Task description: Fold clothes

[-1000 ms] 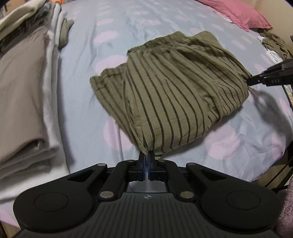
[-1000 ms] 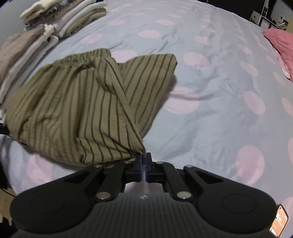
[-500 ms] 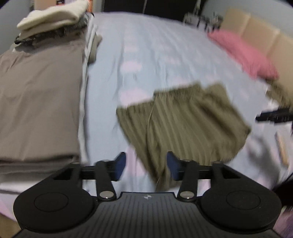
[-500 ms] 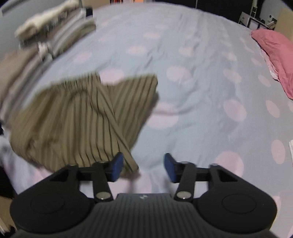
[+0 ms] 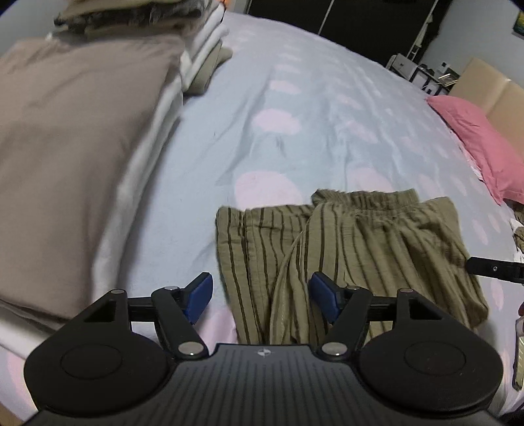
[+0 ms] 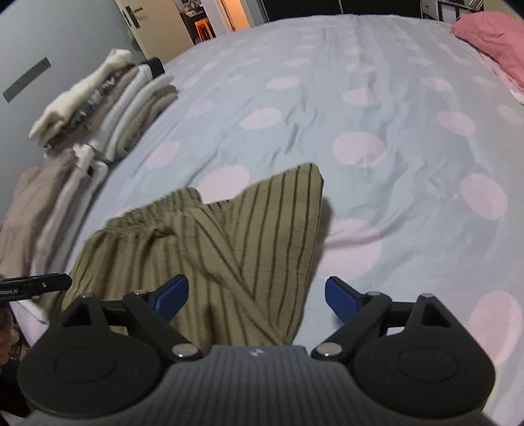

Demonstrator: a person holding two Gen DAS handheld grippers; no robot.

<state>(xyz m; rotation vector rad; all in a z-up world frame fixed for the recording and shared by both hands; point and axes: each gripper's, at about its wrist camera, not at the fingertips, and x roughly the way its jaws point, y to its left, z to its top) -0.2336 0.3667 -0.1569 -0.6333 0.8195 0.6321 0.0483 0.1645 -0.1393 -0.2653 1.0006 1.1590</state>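
Note:
The olive striped shorts [image 5: 344, 255] lie folded on the pale blue dotted bed sheet [image 5: 294, 98], near its front edge. They also show in the right wrist view [image 6: 213, 255]. My left gripper [image 5: 261, 296] is open and empty above the shorts' near left part. My right gripper [image 6: 257, 296] is open and empty above the shorts' near right part. The right gripper's finger shows at the right edge of the left wrist view [image 5: 491, 269]. The left gripper's finger shows at the left edge of the right wrist view [image 6: 36, 284].
Stacks of folded clothes [image 5: 65, 147] line the left side of the bed, seen also in the right wrist view [image 6: 98, 108]. A pink pillow [image 5: 475, 144] lies at the far right. A doorway [image 6: 209, 16] is behind the bed.
Both grippers opened and let go of the shorts, then drew back and up. The shorts dropped flat onto the sheet.

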